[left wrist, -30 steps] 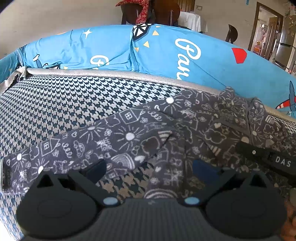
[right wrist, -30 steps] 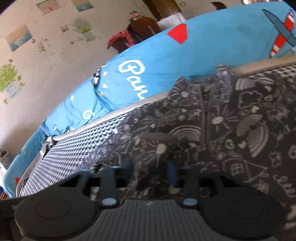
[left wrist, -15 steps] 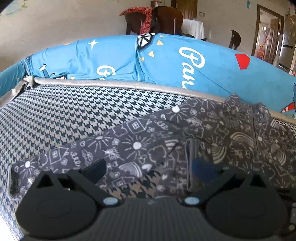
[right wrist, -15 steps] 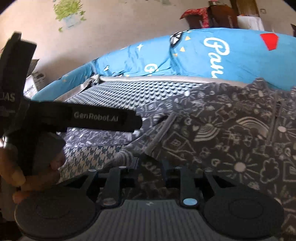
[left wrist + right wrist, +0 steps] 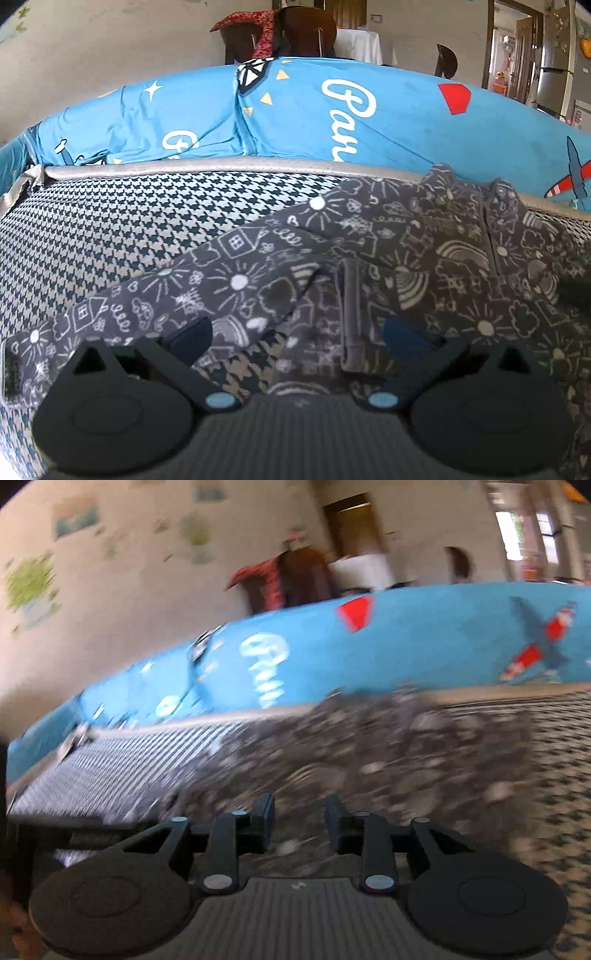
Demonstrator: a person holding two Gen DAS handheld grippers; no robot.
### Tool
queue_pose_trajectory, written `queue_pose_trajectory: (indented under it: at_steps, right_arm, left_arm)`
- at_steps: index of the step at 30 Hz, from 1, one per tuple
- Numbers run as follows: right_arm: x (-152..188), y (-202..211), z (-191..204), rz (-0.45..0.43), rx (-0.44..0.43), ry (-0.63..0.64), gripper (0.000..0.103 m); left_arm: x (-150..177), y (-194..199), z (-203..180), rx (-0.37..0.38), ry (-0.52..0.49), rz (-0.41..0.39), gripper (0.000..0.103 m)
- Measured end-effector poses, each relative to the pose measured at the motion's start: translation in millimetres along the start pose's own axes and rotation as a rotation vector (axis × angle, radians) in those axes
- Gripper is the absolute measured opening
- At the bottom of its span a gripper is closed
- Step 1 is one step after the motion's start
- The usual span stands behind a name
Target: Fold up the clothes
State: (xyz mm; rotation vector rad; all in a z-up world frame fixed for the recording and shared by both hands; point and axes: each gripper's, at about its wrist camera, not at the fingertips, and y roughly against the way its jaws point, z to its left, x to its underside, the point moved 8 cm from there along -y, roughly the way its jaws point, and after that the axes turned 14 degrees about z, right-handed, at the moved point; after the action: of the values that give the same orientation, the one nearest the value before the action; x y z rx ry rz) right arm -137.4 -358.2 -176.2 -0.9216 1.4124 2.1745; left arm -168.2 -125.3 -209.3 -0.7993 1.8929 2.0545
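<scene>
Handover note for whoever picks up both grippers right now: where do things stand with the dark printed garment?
Left gripper: jaws wide open, holding nothing, low over the garment near the sleeve.
Right gripper: jaws open with a narrow gap, empty; its view is motion-blurred.
Garment: spread on the houndstooth cushion, collar toward the blue cover, one sleeve stretched out to the left.
Done: laid out roughly flat, one edge turned over near the middle.
Left: sleeves and body, no clear fold yet.
</scene>
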Motion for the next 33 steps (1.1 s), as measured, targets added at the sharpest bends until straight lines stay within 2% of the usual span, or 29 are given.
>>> queue_pose_trajectory:
  at_steps: [5, 9, 11, 14, 18, 20, 25, 29, 33]
  right_arm:
    - [-13.8, 26.4, -49.6, -0.07, 0.098, -0.115, 0.035]
    - [-23.2, 31.7, -73.1, -0.085, 0.135, -0.16, 0.035]
    - [-27.3, 29.8, -76.8, -0.077, 0.121, -0.169, 0.035]
    - [-28.7, 19.7, -71.1, -0.03, 0.07, -0.143, 0.039]
    - [-22.9, -1.0, -59.2, 0.021, 0.068, -0.085, 0.043]
    - [-15.5, -15.6, -49.9, 0.076, 0.041, -0.058, 0.043]
    - [-1.4, -40.8, -16.0, 0.149, -0.008, 0.069, 0.046]
    - [3.6, -59.5, -0.1, 0.171, 0.025, 0.165, 0.054]
    - [14.2, -78.0, 2.3, 0.208, 0.083, 0.225, 0.054]
  left_arm:
    - [-0.2, -3.1, -9.0, -0.005, -0.023, -0.012, 0.103]
    - [-7.4, -7.9, -16.7, 0.013, -0.042, -0.018, 0.103]
    - [-11.7, -10.7, -20.3, 0.025, -0.051, -0.018, 0.103]
    - [-18.1, -14.8, -25.6, 0.043, -0.063, -0.019, 0.103]
    - [-26.2, -22.5, -31.3, 0.059, -0.077, -0.016, 0.103]
    - [-29.7, -29.1, -31.7, 0.059, -0.077, -0.005, 0.103]
    - [-42.6, -35.4, -23.1, 0.078, -0.015, 0.011, 0.103]
    - [-51.4, -40.9, -23.7, 0.085, -0.021, 0.019, 0.103]
    - [-55.8, -46.1, -21.8, 0.112, -0.008, 0.047, 0.103]
